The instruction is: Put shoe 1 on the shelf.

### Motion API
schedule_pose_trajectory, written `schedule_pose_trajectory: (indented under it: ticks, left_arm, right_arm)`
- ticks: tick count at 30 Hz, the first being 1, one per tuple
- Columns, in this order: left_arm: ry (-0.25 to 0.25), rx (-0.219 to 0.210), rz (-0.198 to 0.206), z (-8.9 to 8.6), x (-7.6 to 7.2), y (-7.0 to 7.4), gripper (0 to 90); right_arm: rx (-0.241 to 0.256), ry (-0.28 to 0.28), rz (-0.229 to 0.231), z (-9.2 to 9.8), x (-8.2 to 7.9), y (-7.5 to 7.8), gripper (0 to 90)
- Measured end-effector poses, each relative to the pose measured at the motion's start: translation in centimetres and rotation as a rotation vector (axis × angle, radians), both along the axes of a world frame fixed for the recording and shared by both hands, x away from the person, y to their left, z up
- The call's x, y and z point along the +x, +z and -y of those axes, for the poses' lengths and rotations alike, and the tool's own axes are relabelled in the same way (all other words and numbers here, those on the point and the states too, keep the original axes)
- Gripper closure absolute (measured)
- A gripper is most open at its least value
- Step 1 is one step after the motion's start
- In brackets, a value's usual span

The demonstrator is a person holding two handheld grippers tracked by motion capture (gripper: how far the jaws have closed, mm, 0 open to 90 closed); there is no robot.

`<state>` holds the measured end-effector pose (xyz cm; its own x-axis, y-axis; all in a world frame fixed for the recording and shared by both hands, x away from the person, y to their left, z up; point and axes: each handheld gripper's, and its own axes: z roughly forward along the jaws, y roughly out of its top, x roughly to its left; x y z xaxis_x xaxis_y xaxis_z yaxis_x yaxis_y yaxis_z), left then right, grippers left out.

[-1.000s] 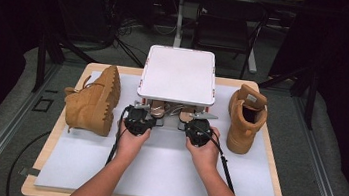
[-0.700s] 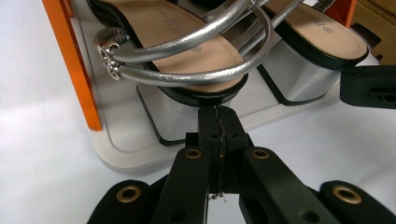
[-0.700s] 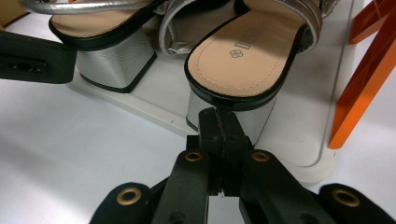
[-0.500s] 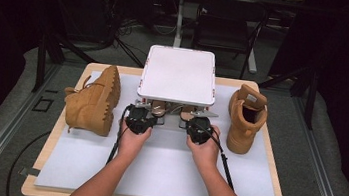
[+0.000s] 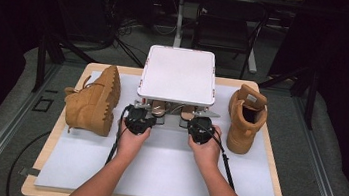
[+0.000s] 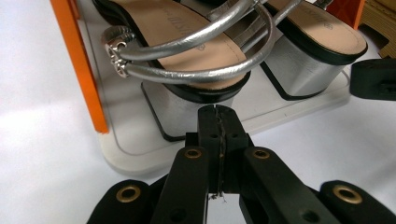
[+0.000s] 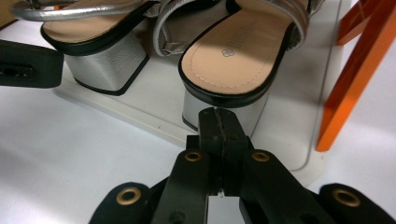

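Two grippers are held side by side at the near edge of a small shoe rack, which stands at the middle of the far half of the white table mat. The rack is seen from above as a white square top shelf; orange uprights and a white lower shelf are seen in the gripper views.

The left gripper is held in the left hand. In the left gripper view its jaws are pressed together with nothing between them, and the tips are positioned just in front of the block heel of the left silver sandal. Whether the tips touch the heel cannot be told.

The right gripper is held in the right hand. In the right gripper view its jaws are likewise closed on nothing, and the tips are placed just before the heel of the right silver sandal.

Both sandals are located on the lower shelf, heels toward the person, side by side and near each other.

A tan boot is laid on its side to the left of the rack. A second tan boot is stood upright to the right of the rack. Both boots are set apart from the rack
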<state>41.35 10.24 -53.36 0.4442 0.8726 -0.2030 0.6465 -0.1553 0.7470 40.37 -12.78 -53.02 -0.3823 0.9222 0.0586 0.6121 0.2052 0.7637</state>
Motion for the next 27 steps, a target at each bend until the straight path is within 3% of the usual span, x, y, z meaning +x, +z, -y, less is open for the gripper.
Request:
schedule_pose_trajectory:
  ticks: [4, 12, 19, 27]
  left_arm:
    - [-0.003, 0.004, 0.002, -0.4, -0.7, -0.1, 90.0]
    - [0.002, -0.015, -0.007, -2.0, -2.0, -0.2, 82.8]
    - [-0.031, 0.004, -0.029, -3.3, -3.2, -0.2, 74.0]
    - [-0.042, 0.024, -0.013, -4.5, -4.9, -0.3, 64.4]
  right_arm:
    - [-0.011, 0.008, 0.002, 0.4, -0.6, 0.2, 89.0]
    - [-0.037, 0.036, -0.008, 1.2, -1.9, 0.4, 76.5]
    - [-0.055, 0.056, -0.017, 1.6, -3.2, 0.5, 66.2]
    - [-0.075, 0.094, 0.001, 2.2, -5.1, 0.8, 61.9]
